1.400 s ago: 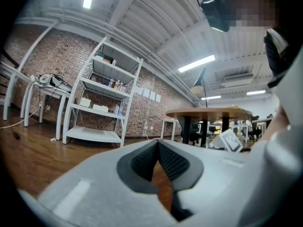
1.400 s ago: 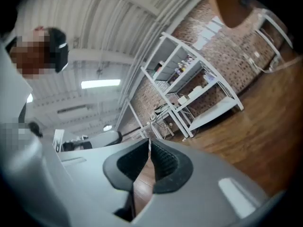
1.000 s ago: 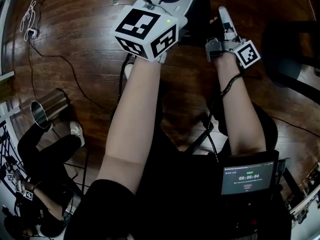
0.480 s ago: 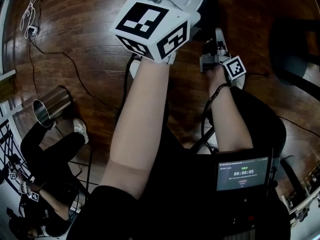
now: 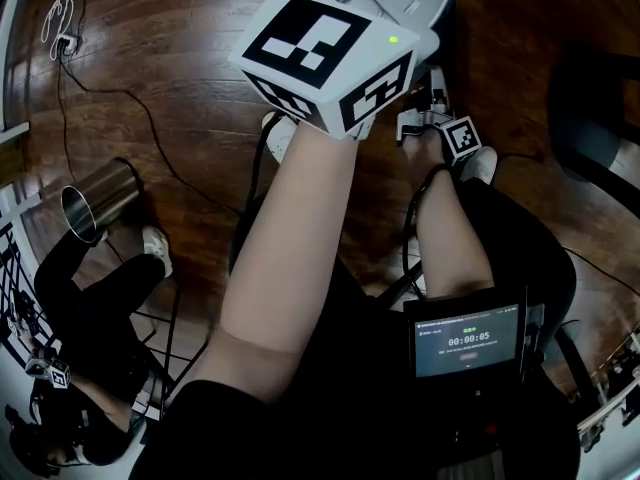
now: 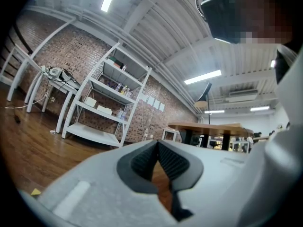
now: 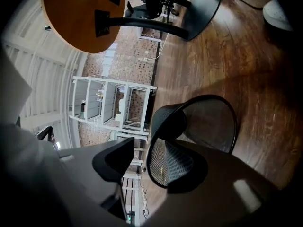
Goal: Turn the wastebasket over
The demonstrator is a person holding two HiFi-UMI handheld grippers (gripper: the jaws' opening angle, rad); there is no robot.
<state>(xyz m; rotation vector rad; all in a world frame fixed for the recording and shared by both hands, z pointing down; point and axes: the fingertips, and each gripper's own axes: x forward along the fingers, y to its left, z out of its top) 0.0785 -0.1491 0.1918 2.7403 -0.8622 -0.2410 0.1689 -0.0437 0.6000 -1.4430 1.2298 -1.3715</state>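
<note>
The black mesh wastebasket [image 7: 208, 126] shows only in the right gripper view, on the wooden floor right in front of the jaws. My right gripper [image 7: 144, 160] is opening wide. The basket's near mesh wall [image 7: 168, 167] reaches in between the jaws against one finger, and the pads do not press on it. In the head view the right gripper [image 5: 425, 108] hangs low near my shoes, and the basket is hidden there. My left gripper [image 6: 157, 145] is held level and high, shut on nothing. Its marker cube [image 5: 330, 58] fills the top of the head view.
A shiny metal cylinder [image 5: 95, 198] lies on the floor at the left, next to a crouching person [image 5: 90, 318]. Cables [image 5: 150, 138] run across the boards. A black chair base [image 5: 600, 118] stands at the right. A round wooden table [image 7: 80, 13] and white shelving [image 6: 104, 103] stand further off.
My right gripper has sunk toward the floor and drawn in near my shoes, looking smaller. The left gripper's cube has stayed in place and looms a little larger.
</note>
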